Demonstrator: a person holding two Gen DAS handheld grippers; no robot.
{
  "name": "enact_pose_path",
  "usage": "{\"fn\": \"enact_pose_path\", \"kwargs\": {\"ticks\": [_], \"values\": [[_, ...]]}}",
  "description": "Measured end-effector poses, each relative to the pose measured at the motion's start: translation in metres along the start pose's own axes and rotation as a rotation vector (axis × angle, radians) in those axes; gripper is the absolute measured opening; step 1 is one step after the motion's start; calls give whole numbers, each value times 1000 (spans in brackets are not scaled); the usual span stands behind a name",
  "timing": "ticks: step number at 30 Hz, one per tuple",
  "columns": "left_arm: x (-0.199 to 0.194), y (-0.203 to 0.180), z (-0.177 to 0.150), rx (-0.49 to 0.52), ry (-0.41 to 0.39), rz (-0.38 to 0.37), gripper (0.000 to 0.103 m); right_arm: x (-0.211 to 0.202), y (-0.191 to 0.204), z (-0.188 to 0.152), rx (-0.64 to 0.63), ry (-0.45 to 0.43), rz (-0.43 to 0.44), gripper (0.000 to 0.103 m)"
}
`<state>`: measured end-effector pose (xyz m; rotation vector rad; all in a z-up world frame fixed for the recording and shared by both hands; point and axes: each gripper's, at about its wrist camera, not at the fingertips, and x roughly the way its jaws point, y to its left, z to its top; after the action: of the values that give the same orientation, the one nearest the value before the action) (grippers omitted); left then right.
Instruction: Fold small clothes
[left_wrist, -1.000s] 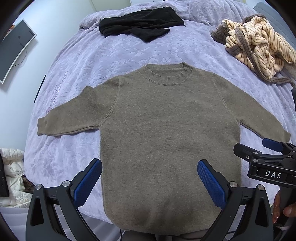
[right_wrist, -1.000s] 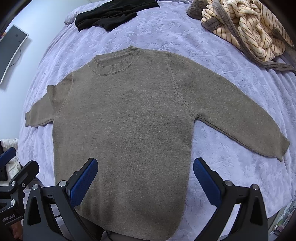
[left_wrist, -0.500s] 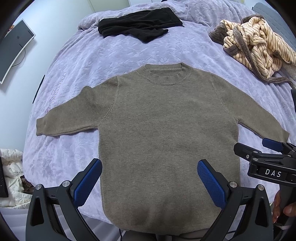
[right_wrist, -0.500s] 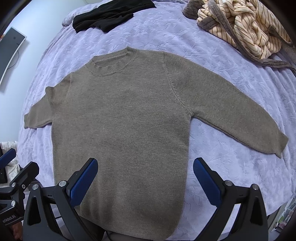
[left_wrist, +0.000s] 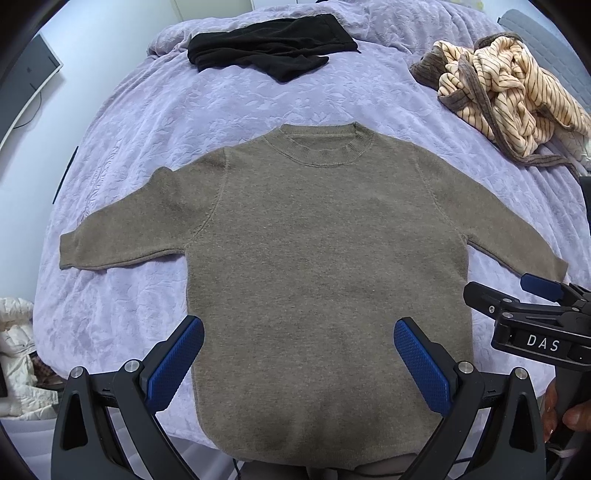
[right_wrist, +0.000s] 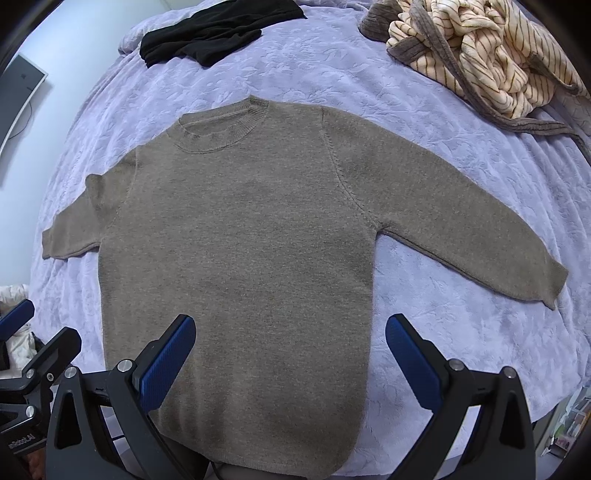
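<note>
A small brown knit sweater (left_wrist: 325, 258) lies flat and face up on the lilac bedspread (left_wrist: 177, 122), sleeves spread to both sides, collar at the far end. It also shows in the right wrist view (right_wrist: 240, 251). My left gripper (left_wrist: 299, 339) is open and empty, held above the sweater's lower body. My right gripper (right_wrist: 290, 339) is open and empty, above the lower right part of the sweater. The right gripper also shows at the right edge of the left wrist view (left_wrist: 532, 295).
A black garment (left_wrist: 273, 48) lies at the far end of the bed. A crumpled cream striped garment with grey trim (left_wrist: 509, 92) lies at the far right. A monitor (left_wrist: 22, 81) stands by the wall at left. The bed's near edge runs under the sweater hem.
Both grippers have drifted slightly back and up, so the sweater sits a little lower in both views. The sweater has not moved. Both grippers stay open.
</note>
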<state>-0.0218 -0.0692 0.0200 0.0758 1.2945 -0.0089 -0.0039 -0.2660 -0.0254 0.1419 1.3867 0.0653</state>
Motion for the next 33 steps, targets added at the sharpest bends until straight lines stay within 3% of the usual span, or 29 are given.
{"fn": "enact_pose_path", "kwargs": {"ticks": [10,20,26,33], "values": [[22,10,-2,26,25,-108,103,8,10,0,23,19,-44,103],[52,53,11,-61,33,-280,103,19,28,7,73,14,-32,103],[82,141,16,-253,9,-318,103,33,72,14,28,27,-8,103],[126,302,9,-559,-85,-213,103,58,153,16,-83,61,58,103]]}}
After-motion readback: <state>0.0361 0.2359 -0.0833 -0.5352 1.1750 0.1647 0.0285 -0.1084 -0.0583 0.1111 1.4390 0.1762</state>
